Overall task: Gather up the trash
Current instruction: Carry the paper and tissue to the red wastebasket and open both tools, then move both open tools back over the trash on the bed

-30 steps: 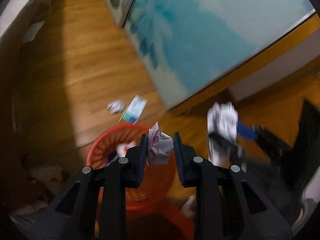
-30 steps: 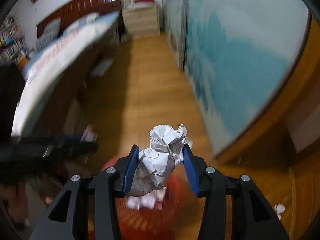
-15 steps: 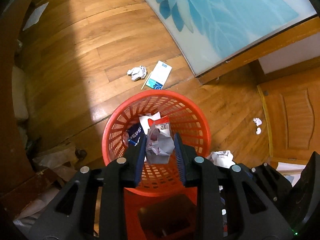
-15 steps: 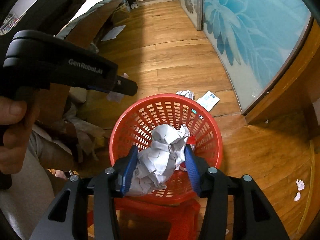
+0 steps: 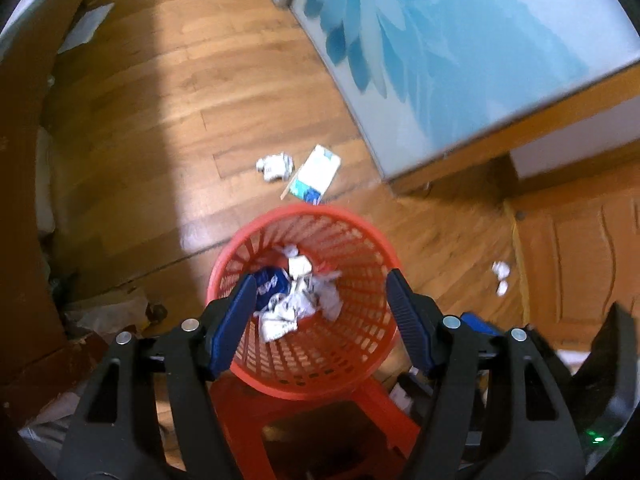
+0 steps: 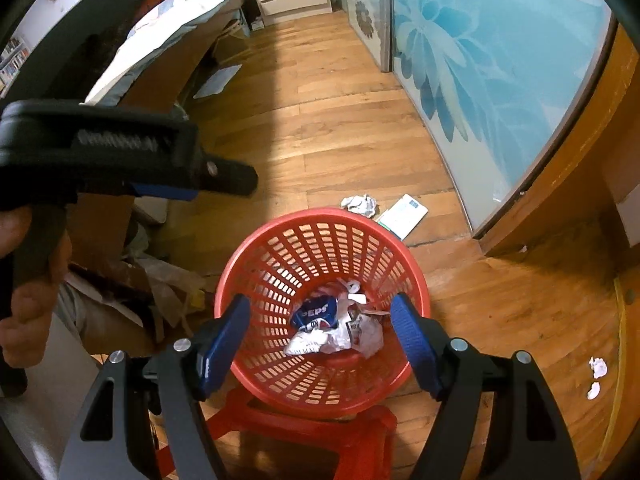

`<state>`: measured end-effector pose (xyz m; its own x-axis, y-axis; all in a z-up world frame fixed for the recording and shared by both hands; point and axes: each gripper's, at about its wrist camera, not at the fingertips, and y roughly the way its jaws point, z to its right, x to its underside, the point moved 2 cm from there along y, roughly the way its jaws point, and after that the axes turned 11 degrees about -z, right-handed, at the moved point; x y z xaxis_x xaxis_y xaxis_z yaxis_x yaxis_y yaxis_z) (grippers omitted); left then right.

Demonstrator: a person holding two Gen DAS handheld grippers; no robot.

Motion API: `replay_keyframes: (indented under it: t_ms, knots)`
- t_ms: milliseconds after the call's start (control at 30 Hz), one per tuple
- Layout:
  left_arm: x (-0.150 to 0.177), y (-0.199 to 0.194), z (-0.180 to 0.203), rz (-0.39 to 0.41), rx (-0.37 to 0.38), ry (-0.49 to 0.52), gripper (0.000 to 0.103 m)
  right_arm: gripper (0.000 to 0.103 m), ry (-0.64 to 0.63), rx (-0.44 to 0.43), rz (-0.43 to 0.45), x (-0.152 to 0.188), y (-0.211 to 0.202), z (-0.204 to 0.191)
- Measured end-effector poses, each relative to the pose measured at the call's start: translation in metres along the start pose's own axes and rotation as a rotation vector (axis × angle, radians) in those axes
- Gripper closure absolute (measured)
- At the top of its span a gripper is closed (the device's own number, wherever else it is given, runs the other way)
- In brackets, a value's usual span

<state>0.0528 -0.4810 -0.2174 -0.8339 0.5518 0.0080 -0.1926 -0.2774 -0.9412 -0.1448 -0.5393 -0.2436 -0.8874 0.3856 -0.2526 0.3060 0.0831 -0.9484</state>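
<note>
Both tools, left tool (image 5: 320, 312) and right tool (image 6: 320, 336), are held spread and empty over the red basket (image 6: 280, 240), so crumpled paper (image 6: 360, 332) lands inside. A paper ball (image 6: 360, 205) and carton (image 6: 404, 214) are left on the floor just beyond.

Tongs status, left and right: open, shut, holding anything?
Left tongs: open, empty, over the basket.
Right tongs: open, empty, over the same basket.

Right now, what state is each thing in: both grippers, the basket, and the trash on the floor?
Left gripper: open, empty, above the basket.
Right gripper: open, empty, above the basket.
Red basket: upright on a red stool, holding crumpled paper and a Pepsi wrapper.
Paper ball: on the floor beyond the basket.
Flat carton: lying beside that ball.
Small scraps: on the floor.
</note>
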Motion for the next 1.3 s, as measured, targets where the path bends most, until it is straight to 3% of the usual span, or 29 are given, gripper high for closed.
replay_keyframes:
  t_ms: [100,167,233,267,367,533,700,800,1000,1300]
  knots:
    - [0.004,-0.040,-0.013,0.120,0.011,-0.030,0.036,0.030,-0.020,-0.005,0.019,-0.006,-0.007,-0.009]
    - [0.011,-0.081,-0.023,0.238,-0.071,-0.024,0.036,0.030,-0.045,-0.011,0.035,-0.015,-0.012,-0.019]
    - [0.022,-0.128,-0.037,0.363,-0.087,-0.028,0.036,0.030,-0.086,-0.020,0.067,-0.031,-0.020,-0.038]
    - [0.034,-0.160,-0.054,0.450,-0.075,-0.043,0.036,0.030,-0.100,-0.023,0.080,-0.037,-0.024,-0.046]
    - [0.067,-0.216,-0.098,0.577,-0.093,-0.118,0.035,0.030,-0.151,-0.066,0.139,-0.068,-0.041,-0.087]
    - [0.152,-0.276,-0.192,0.708,-0.187,-0.304,0.035,0.030,-0.265,-0.136,0.227,-0.106,-0.059,-0.171]
    - [0.230,-0.278,-0.255,0.720,-0.254,-0.465,0.035,0.030,-0.335,-0.248,0.269,-0.123,-0.077,-0.258]
    - [0.244,-0.282,-0.275,0.731,-0.248,-0.521,0.035,0.030,-0.387,-0.296,0.282,-0.120,-0.084,-0.306]
    - [0.251,-0.284,-0.306,0.739,-0.271,-0.541,0.035,0.030,-0.487,-0.339,0.276,-0.125,-0.086,-0.382]
    - [0.265,-0.290,-0.350,0.765,-0.199,-0.651,0.035,0.030,-0.665,-0.351,0.295,-0.208,-0.057,-0.549]
